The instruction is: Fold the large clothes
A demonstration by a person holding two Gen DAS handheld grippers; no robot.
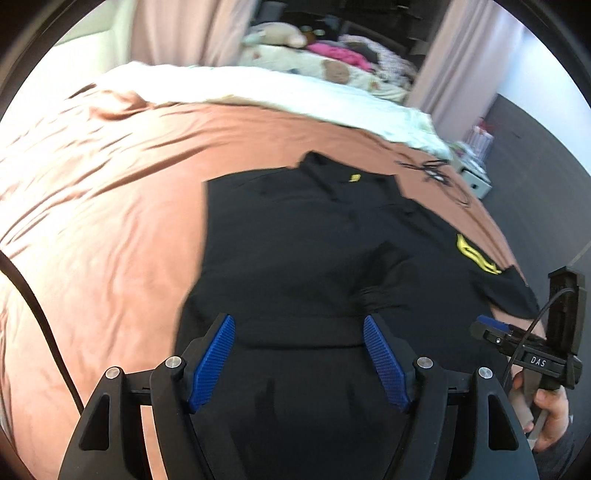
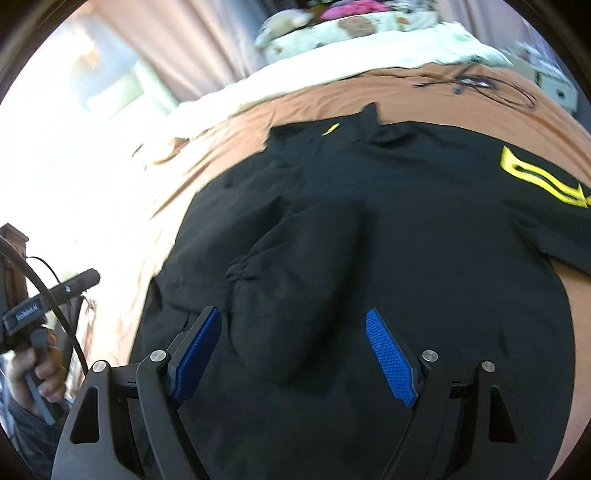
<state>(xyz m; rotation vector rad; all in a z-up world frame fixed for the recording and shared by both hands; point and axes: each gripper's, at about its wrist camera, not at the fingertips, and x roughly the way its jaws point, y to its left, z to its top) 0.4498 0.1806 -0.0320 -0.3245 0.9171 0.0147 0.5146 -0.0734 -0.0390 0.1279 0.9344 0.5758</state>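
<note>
On brown bedsheet (image 1: 110, 206) — black shirt (image 1: 295, 240), hand-held grippers gaping above

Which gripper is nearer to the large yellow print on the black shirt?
Right. The yellow print sits on the sleeve spread toward the right gripper. The left gripper hangs over the black shirt near its opposite, folded edge.

bed: brown sheet (image 1: 110, 192) | pink curtains (image 1: 166, 33) | dark floor (image 1: 535, 155)
</note>
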